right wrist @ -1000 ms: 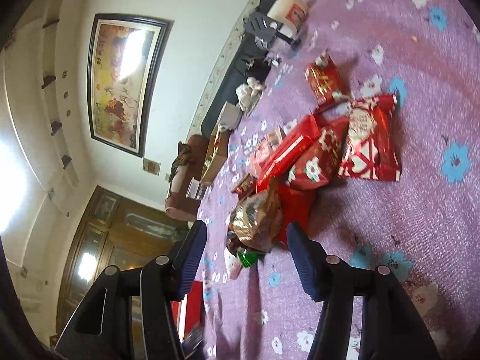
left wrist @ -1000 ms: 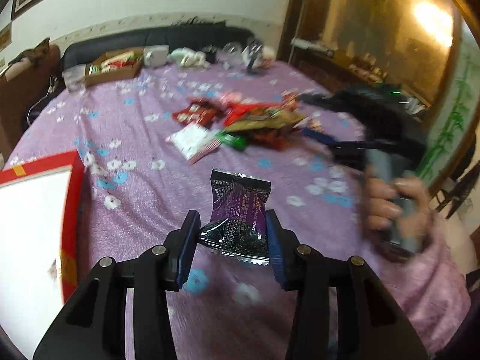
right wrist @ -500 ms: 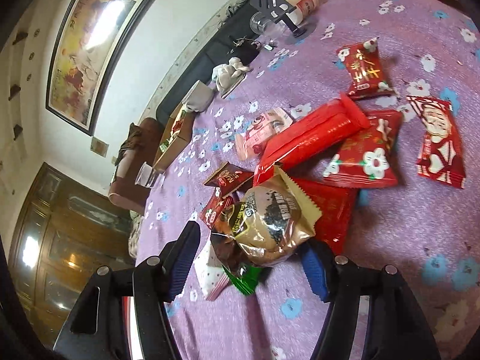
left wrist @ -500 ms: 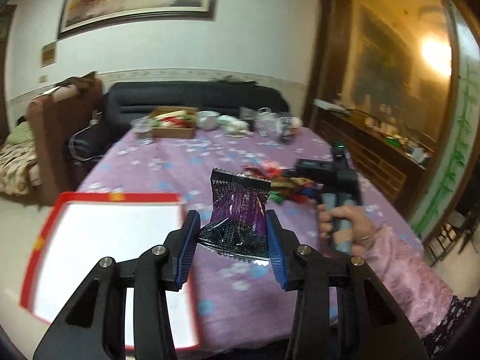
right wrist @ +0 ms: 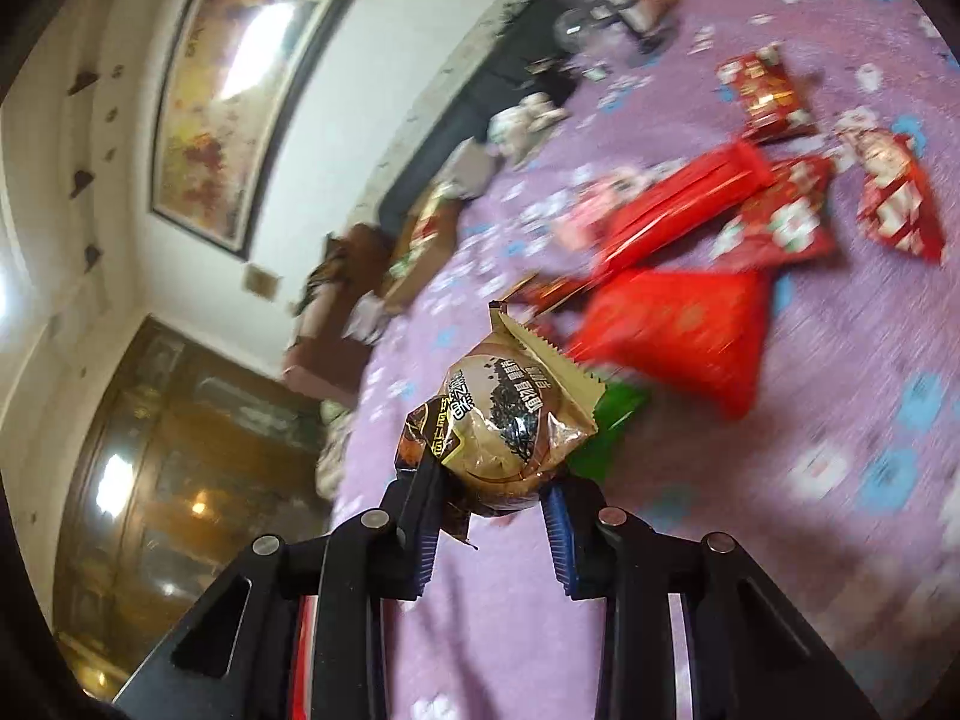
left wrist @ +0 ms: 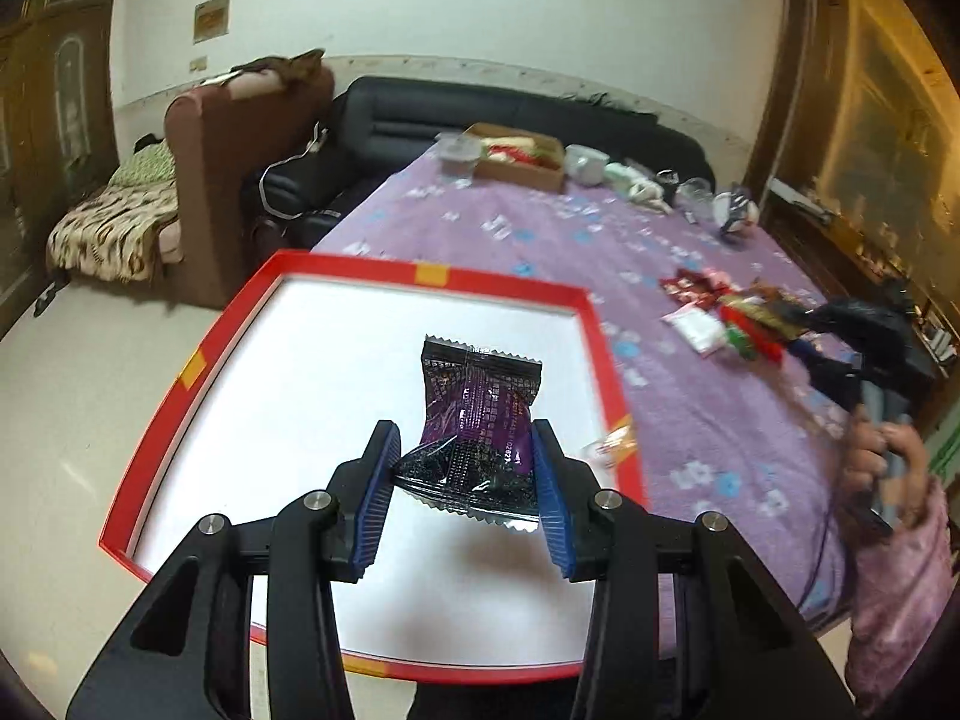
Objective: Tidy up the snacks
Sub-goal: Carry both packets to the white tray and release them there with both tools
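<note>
Purple-black crinkled snack packet pinched between left fingers; gold bun packet clamped in right fingers.

Framed painting upper left of the right wrist view, on white wall. Black sofa along the far table edge, upper centre of the left wrist view. Brown armchair upper left, patterned blanket beside it. Purple flowered tablecloth across the middle right. Wooden cabinet lower left.
</note>
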`<state>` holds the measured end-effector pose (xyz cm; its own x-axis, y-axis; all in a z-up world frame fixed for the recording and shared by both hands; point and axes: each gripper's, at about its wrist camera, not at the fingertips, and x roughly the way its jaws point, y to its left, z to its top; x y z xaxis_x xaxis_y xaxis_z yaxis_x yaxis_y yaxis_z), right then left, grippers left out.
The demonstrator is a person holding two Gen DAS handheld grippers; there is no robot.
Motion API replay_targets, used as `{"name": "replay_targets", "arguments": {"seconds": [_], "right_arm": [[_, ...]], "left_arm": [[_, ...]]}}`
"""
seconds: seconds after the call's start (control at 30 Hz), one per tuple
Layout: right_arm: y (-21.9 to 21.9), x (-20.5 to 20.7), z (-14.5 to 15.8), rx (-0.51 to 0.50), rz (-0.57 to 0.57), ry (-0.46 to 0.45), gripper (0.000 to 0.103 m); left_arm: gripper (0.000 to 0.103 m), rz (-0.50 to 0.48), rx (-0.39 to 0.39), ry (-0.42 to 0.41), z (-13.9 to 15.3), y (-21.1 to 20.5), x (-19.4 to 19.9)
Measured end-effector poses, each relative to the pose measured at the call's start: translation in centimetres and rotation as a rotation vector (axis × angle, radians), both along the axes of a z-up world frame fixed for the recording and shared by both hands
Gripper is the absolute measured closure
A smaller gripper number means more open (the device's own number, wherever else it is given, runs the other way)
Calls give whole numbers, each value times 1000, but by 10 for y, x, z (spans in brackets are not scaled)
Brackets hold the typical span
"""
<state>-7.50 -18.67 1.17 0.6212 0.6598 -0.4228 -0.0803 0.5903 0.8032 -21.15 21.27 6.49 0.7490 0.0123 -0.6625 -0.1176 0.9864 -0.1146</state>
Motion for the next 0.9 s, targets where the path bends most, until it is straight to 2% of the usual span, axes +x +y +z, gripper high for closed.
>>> {"name": "replay_targets", "arguments": {"seconds": [0.13,0.27,0.43,0.6,0.7,0.9], "right_arm": [[42,-17,11,16,113,-43,72],[103,-35,23,6,259,-86,72],[171,-57,36,-41,403,-139,72],[224,-77,34,-111,502,-154,72],[243,-87,28,-158,548,-154,71],[255,-96,30,-227,583,-168,61]], "left_arm": [[61,21,-6,18,-11,12,-6],[61,46,3,25,-15,22,-11],[61,72,15,36,-20,34,-15],[61,93,26,48,-25,41,-17],[61,115,34,56,-28,44,-18],[59,193,115,43,-26,47,-21]]}}
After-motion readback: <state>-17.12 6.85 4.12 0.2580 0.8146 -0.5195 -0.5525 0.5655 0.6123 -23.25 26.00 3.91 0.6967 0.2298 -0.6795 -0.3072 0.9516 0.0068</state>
